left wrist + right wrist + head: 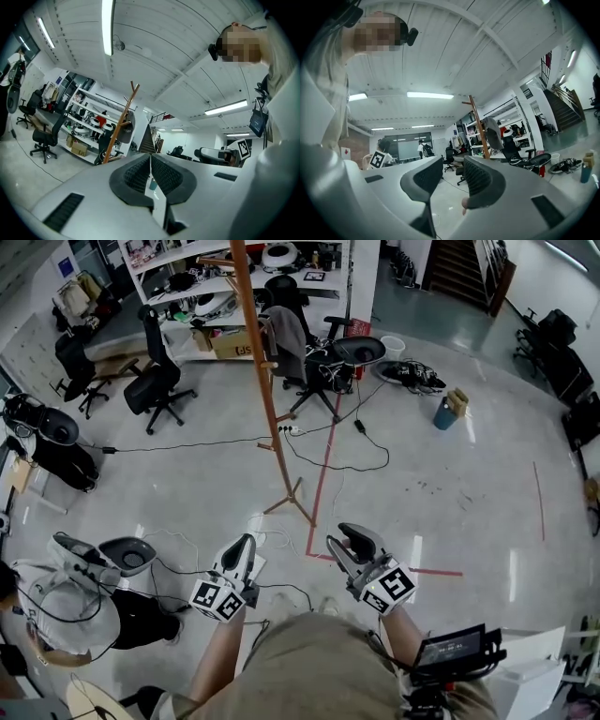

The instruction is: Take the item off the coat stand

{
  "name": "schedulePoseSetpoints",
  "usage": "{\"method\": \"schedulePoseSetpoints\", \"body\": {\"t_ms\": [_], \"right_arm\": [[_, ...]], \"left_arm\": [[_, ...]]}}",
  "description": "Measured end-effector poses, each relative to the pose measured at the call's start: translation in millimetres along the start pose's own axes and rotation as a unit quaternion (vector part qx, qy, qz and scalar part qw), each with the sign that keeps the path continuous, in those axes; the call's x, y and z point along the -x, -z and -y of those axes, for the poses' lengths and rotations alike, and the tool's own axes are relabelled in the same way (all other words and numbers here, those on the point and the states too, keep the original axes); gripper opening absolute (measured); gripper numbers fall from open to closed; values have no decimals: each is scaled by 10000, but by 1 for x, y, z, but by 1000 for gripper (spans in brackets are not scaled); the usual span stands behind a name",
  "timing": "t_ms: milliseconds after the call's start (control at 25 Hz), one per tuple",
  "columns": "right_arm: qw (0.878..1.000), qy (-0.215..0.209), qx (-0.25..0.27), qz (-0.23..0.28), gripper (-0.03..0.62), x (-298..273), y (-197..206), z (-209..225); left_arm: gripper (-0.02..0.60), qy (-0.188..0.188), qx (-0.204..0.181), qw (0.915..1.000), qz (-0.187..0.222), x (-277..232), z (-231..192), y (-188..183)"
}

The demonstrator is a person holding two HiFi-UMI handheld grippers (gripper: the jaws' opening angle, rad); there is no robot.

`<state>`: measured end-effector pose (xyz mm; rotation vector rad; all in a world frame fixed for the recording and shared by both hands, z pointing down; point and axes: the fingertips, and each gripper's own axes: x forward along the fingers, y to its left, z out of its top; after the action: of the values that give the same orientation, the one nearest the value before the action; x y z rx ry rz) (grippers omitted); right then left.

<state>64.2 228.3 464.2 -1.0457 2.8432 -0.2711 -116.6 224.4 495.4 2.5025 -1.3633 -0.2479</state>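
The wooden coat stand (268, 381) rises from the floor ahead of me, well beyond both grippers. A grey item (286, 336) hangs from one of its pegs; it also shows on the coat stand (117, 136) as a dark grey item (125, 127) and in the right gripper view as a grey item (492, 133). My left gripper (246, 542) is held low near my body, its pads together with nothing between them (150, 161). My right gripper (349, 538) is beside it, jaws apart and empty (452, 171).
Black cables (328, 460) trail over the floor around the stand's feet. Office chairs (155, 381) and shelves (202, 287) stand behind it. A teal bin (444, 413) is to the right, red tape lines (323, 484) mark the floor, and gear (89, 563) lies at my left.
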Motion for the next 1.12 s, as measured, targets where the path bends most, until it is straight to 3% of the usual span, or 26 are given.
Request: {"method": "schedulePoseSetpoints", "body": {"t_ms": [240,760,1000,1120], "right_arm": [[9998,209,21,-59,124,-34,21,-12],[9930,1079,416,233,132,-70,-7,-6],[9854,1578,404,490,132,-64,-16,5],[9840,1679,381,450,132,-63,-13,8]], "left_arm": [[18,280,-29,9996,86,12,-39,-12],[18,1274,-41,9904,-539,2,-56,-24],[17,1276,229,9893,-669,-4,-71,-23],[17,1300,94,9889,-716,2,-75,-22]]}}
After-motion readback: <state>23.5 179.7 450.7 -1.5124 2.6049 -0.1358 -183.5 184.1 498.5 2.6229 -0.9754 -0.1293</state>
